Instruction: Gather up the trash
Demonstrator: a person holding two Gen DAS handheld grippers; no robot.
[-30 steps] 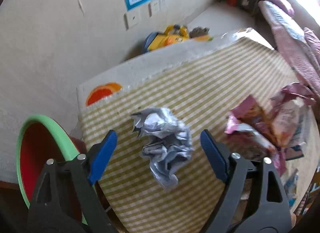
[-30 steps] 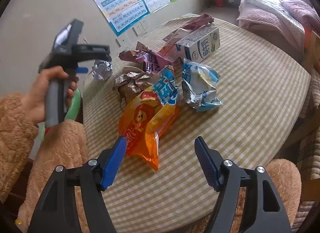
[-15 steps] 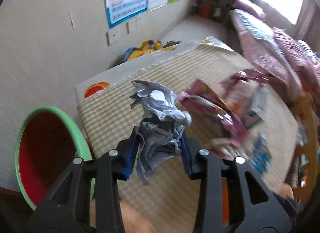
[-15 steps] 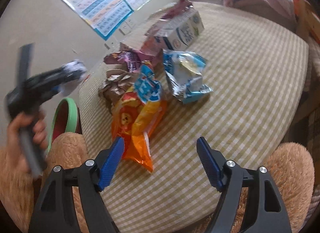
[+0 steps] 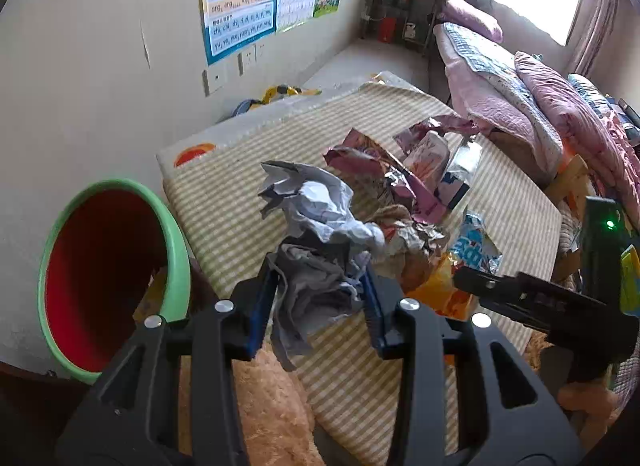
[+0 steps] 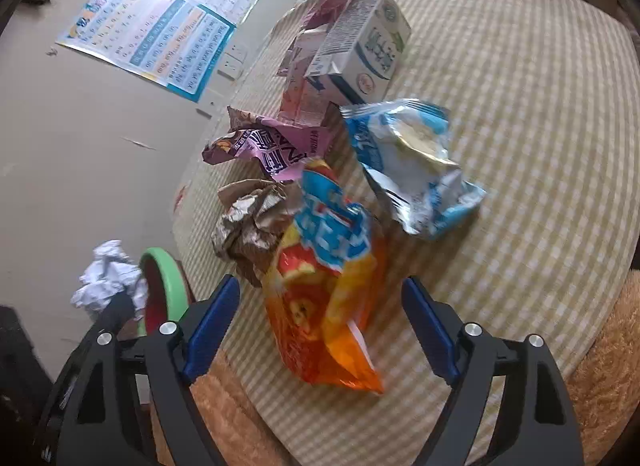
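Left gripper [image 5: 318,306] clamps the crumpled white paper ball [image 5: 316,217], lifted off the desk; next, swing to the green-rimmed red bin [image 5: 176,250] off the desk's corner; right gripper [image 6: 320,330], jaws just widening and empty, hovers over the orange snack bag [image 6: 320,306].

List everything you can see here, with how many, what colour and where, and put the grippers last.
crumpled paper: one, white-grey, clamped in the left gripper, off the table
bin: one, green rim, red inside, beside the table's edge
table: one, beige checked cloth
orange snack bag: one, orange and blue, nearest table edge
blue-white wrapper: one, mid-table
brown foil wrapper: one, beside the orange bag
pink wrapper: one, behind the foil
milk carton: one, white, far end
wall posters: several
left gripper: shut on paper
right gripper: open, just widened, nothing gripped
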